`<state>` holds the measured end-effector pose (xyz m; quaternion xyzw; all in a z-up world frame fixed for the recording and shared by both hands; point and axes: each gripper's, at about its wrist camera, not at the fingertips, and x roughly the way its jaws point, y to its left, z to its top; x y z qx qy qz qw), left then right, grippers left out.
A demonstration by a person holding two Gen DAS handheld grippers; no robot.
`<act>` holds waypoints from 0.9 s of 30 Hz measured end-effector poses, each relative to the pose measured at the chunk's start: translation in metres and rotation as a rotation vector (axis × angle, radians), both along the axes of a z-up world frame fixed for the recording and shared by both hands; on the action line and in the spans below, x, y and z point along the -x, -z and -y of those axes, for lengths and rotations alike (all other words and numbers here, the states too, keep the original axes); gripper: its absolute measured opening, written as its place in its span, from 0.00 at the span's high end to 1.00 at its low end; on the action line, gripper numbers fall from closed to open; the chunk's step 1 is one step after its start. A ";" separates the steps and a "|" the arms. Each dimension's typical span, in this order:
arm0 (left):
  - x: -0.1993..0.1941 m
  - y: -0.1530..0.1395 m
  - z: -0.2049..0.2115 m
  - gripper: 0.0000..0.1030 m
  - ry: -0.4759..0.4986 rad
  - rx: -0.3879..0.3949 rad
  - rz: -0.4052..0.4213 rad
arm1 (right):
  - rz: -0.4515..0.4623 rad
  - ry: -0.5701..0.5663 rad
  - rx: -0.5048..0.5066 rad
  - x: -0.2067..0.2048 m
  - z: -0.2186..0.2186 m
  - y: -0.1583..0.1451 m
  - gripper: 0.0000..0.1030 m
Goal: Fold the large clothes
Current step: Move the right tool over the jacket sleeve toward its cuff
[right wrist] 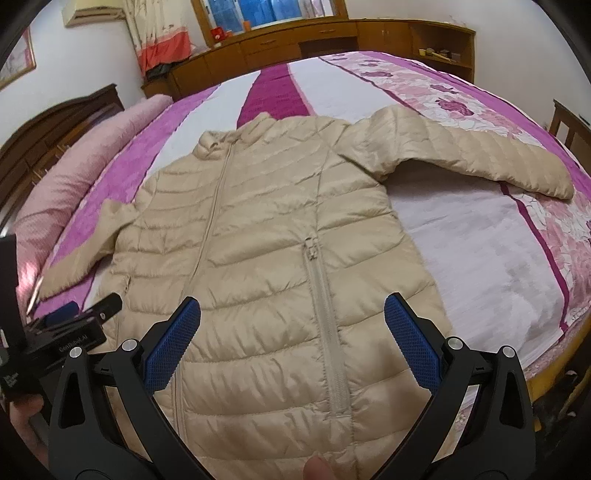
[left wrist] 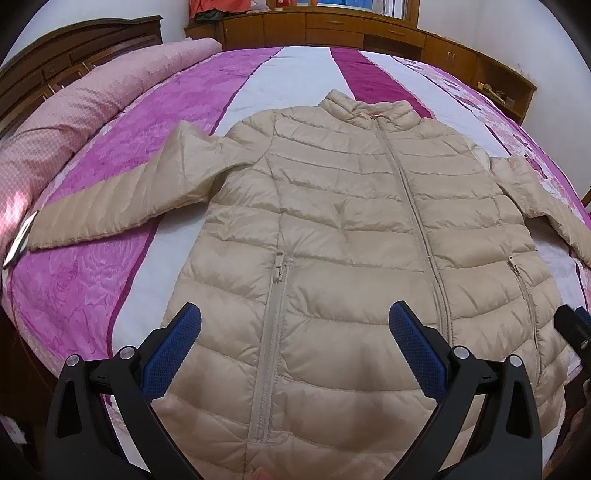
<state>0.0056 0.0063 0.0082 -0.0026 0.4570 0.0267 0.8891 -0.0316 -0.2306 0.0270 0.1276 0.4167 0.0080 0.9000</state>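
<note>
So there's a beige puffer jacket (left wrist: 343, 229) laid out flat, front side up, on a big bed (left wrist: 295, 74), zipped all the way to the collar, with both sleeves spread out to the sides. Its two pocket zippers look closed too, so whatever might be in the pockets can't be seen. The left gripper (left wrist: 295, 347) hovers over the lower hem area on one side of the main zipper, jaws spread wide and holding nothing, blue pads (left wrist: 171, 354) facing each other with just jacket fabric showing between them. The right gripper (right wrist: 293, 339) is doing the same thing on the other half of the jacket, jaws wide apart and empty, sitting over the pocket zipper (right wrist: 325, 332). Each gripper shows up at the edge of the other one's view, so they're pretty close side by side. In the right wrist view, a fingertip (right wrist: 316, 467) pokes in at the bottom edge. The bed has a striped cover (right wrist: 480, 240) in magenta, white and pink with a floral band along one side, and a rolled pink quilt (left wrist: 74, 122) lies along the dark wooden headboard (left wrist: 55, 55). One sleeve end rests near that quilt, with a small white tag (left wrist: 18, 240) just beside the cuff. Behind the bed runs a long wooden cabinet unit (right wrist: 295, 40) under a window (right wrist: 269, 11), with a few small items sitting in an open shelf (right wrist: 439, 53) at the end, too small to make out. There's a curtain (right wrist: 159, 33) and an air conditioner (right wrist: 92, 11) up on the wall.
</note>
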 end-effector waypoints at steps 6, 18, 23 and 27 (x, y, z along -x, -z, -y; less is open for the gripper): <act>-0.005 -0.007 0.008 0.05 0.004 -0.018 0.004 | 0.044 0.048 -0.033 0.001 0.031 -0.022 0.04; -0.033 -0.023 0.026 0.05 0.036 0.008 -0.019 | 0.129 0.201 -0.052 -0.005 0.133 -0.067 0.04; -0.048 -0.024 0.046 0.05 0.072 0.020 -0.034 | 0.156 0.289 -0.078 -0.013 0.189 -0.071 0.04; -0.058 -0.018 0.061 0.05 0.095 0.005 -0.059 | 0.161 0.393 -0.085 -0.022 0.240 -0.064 0.04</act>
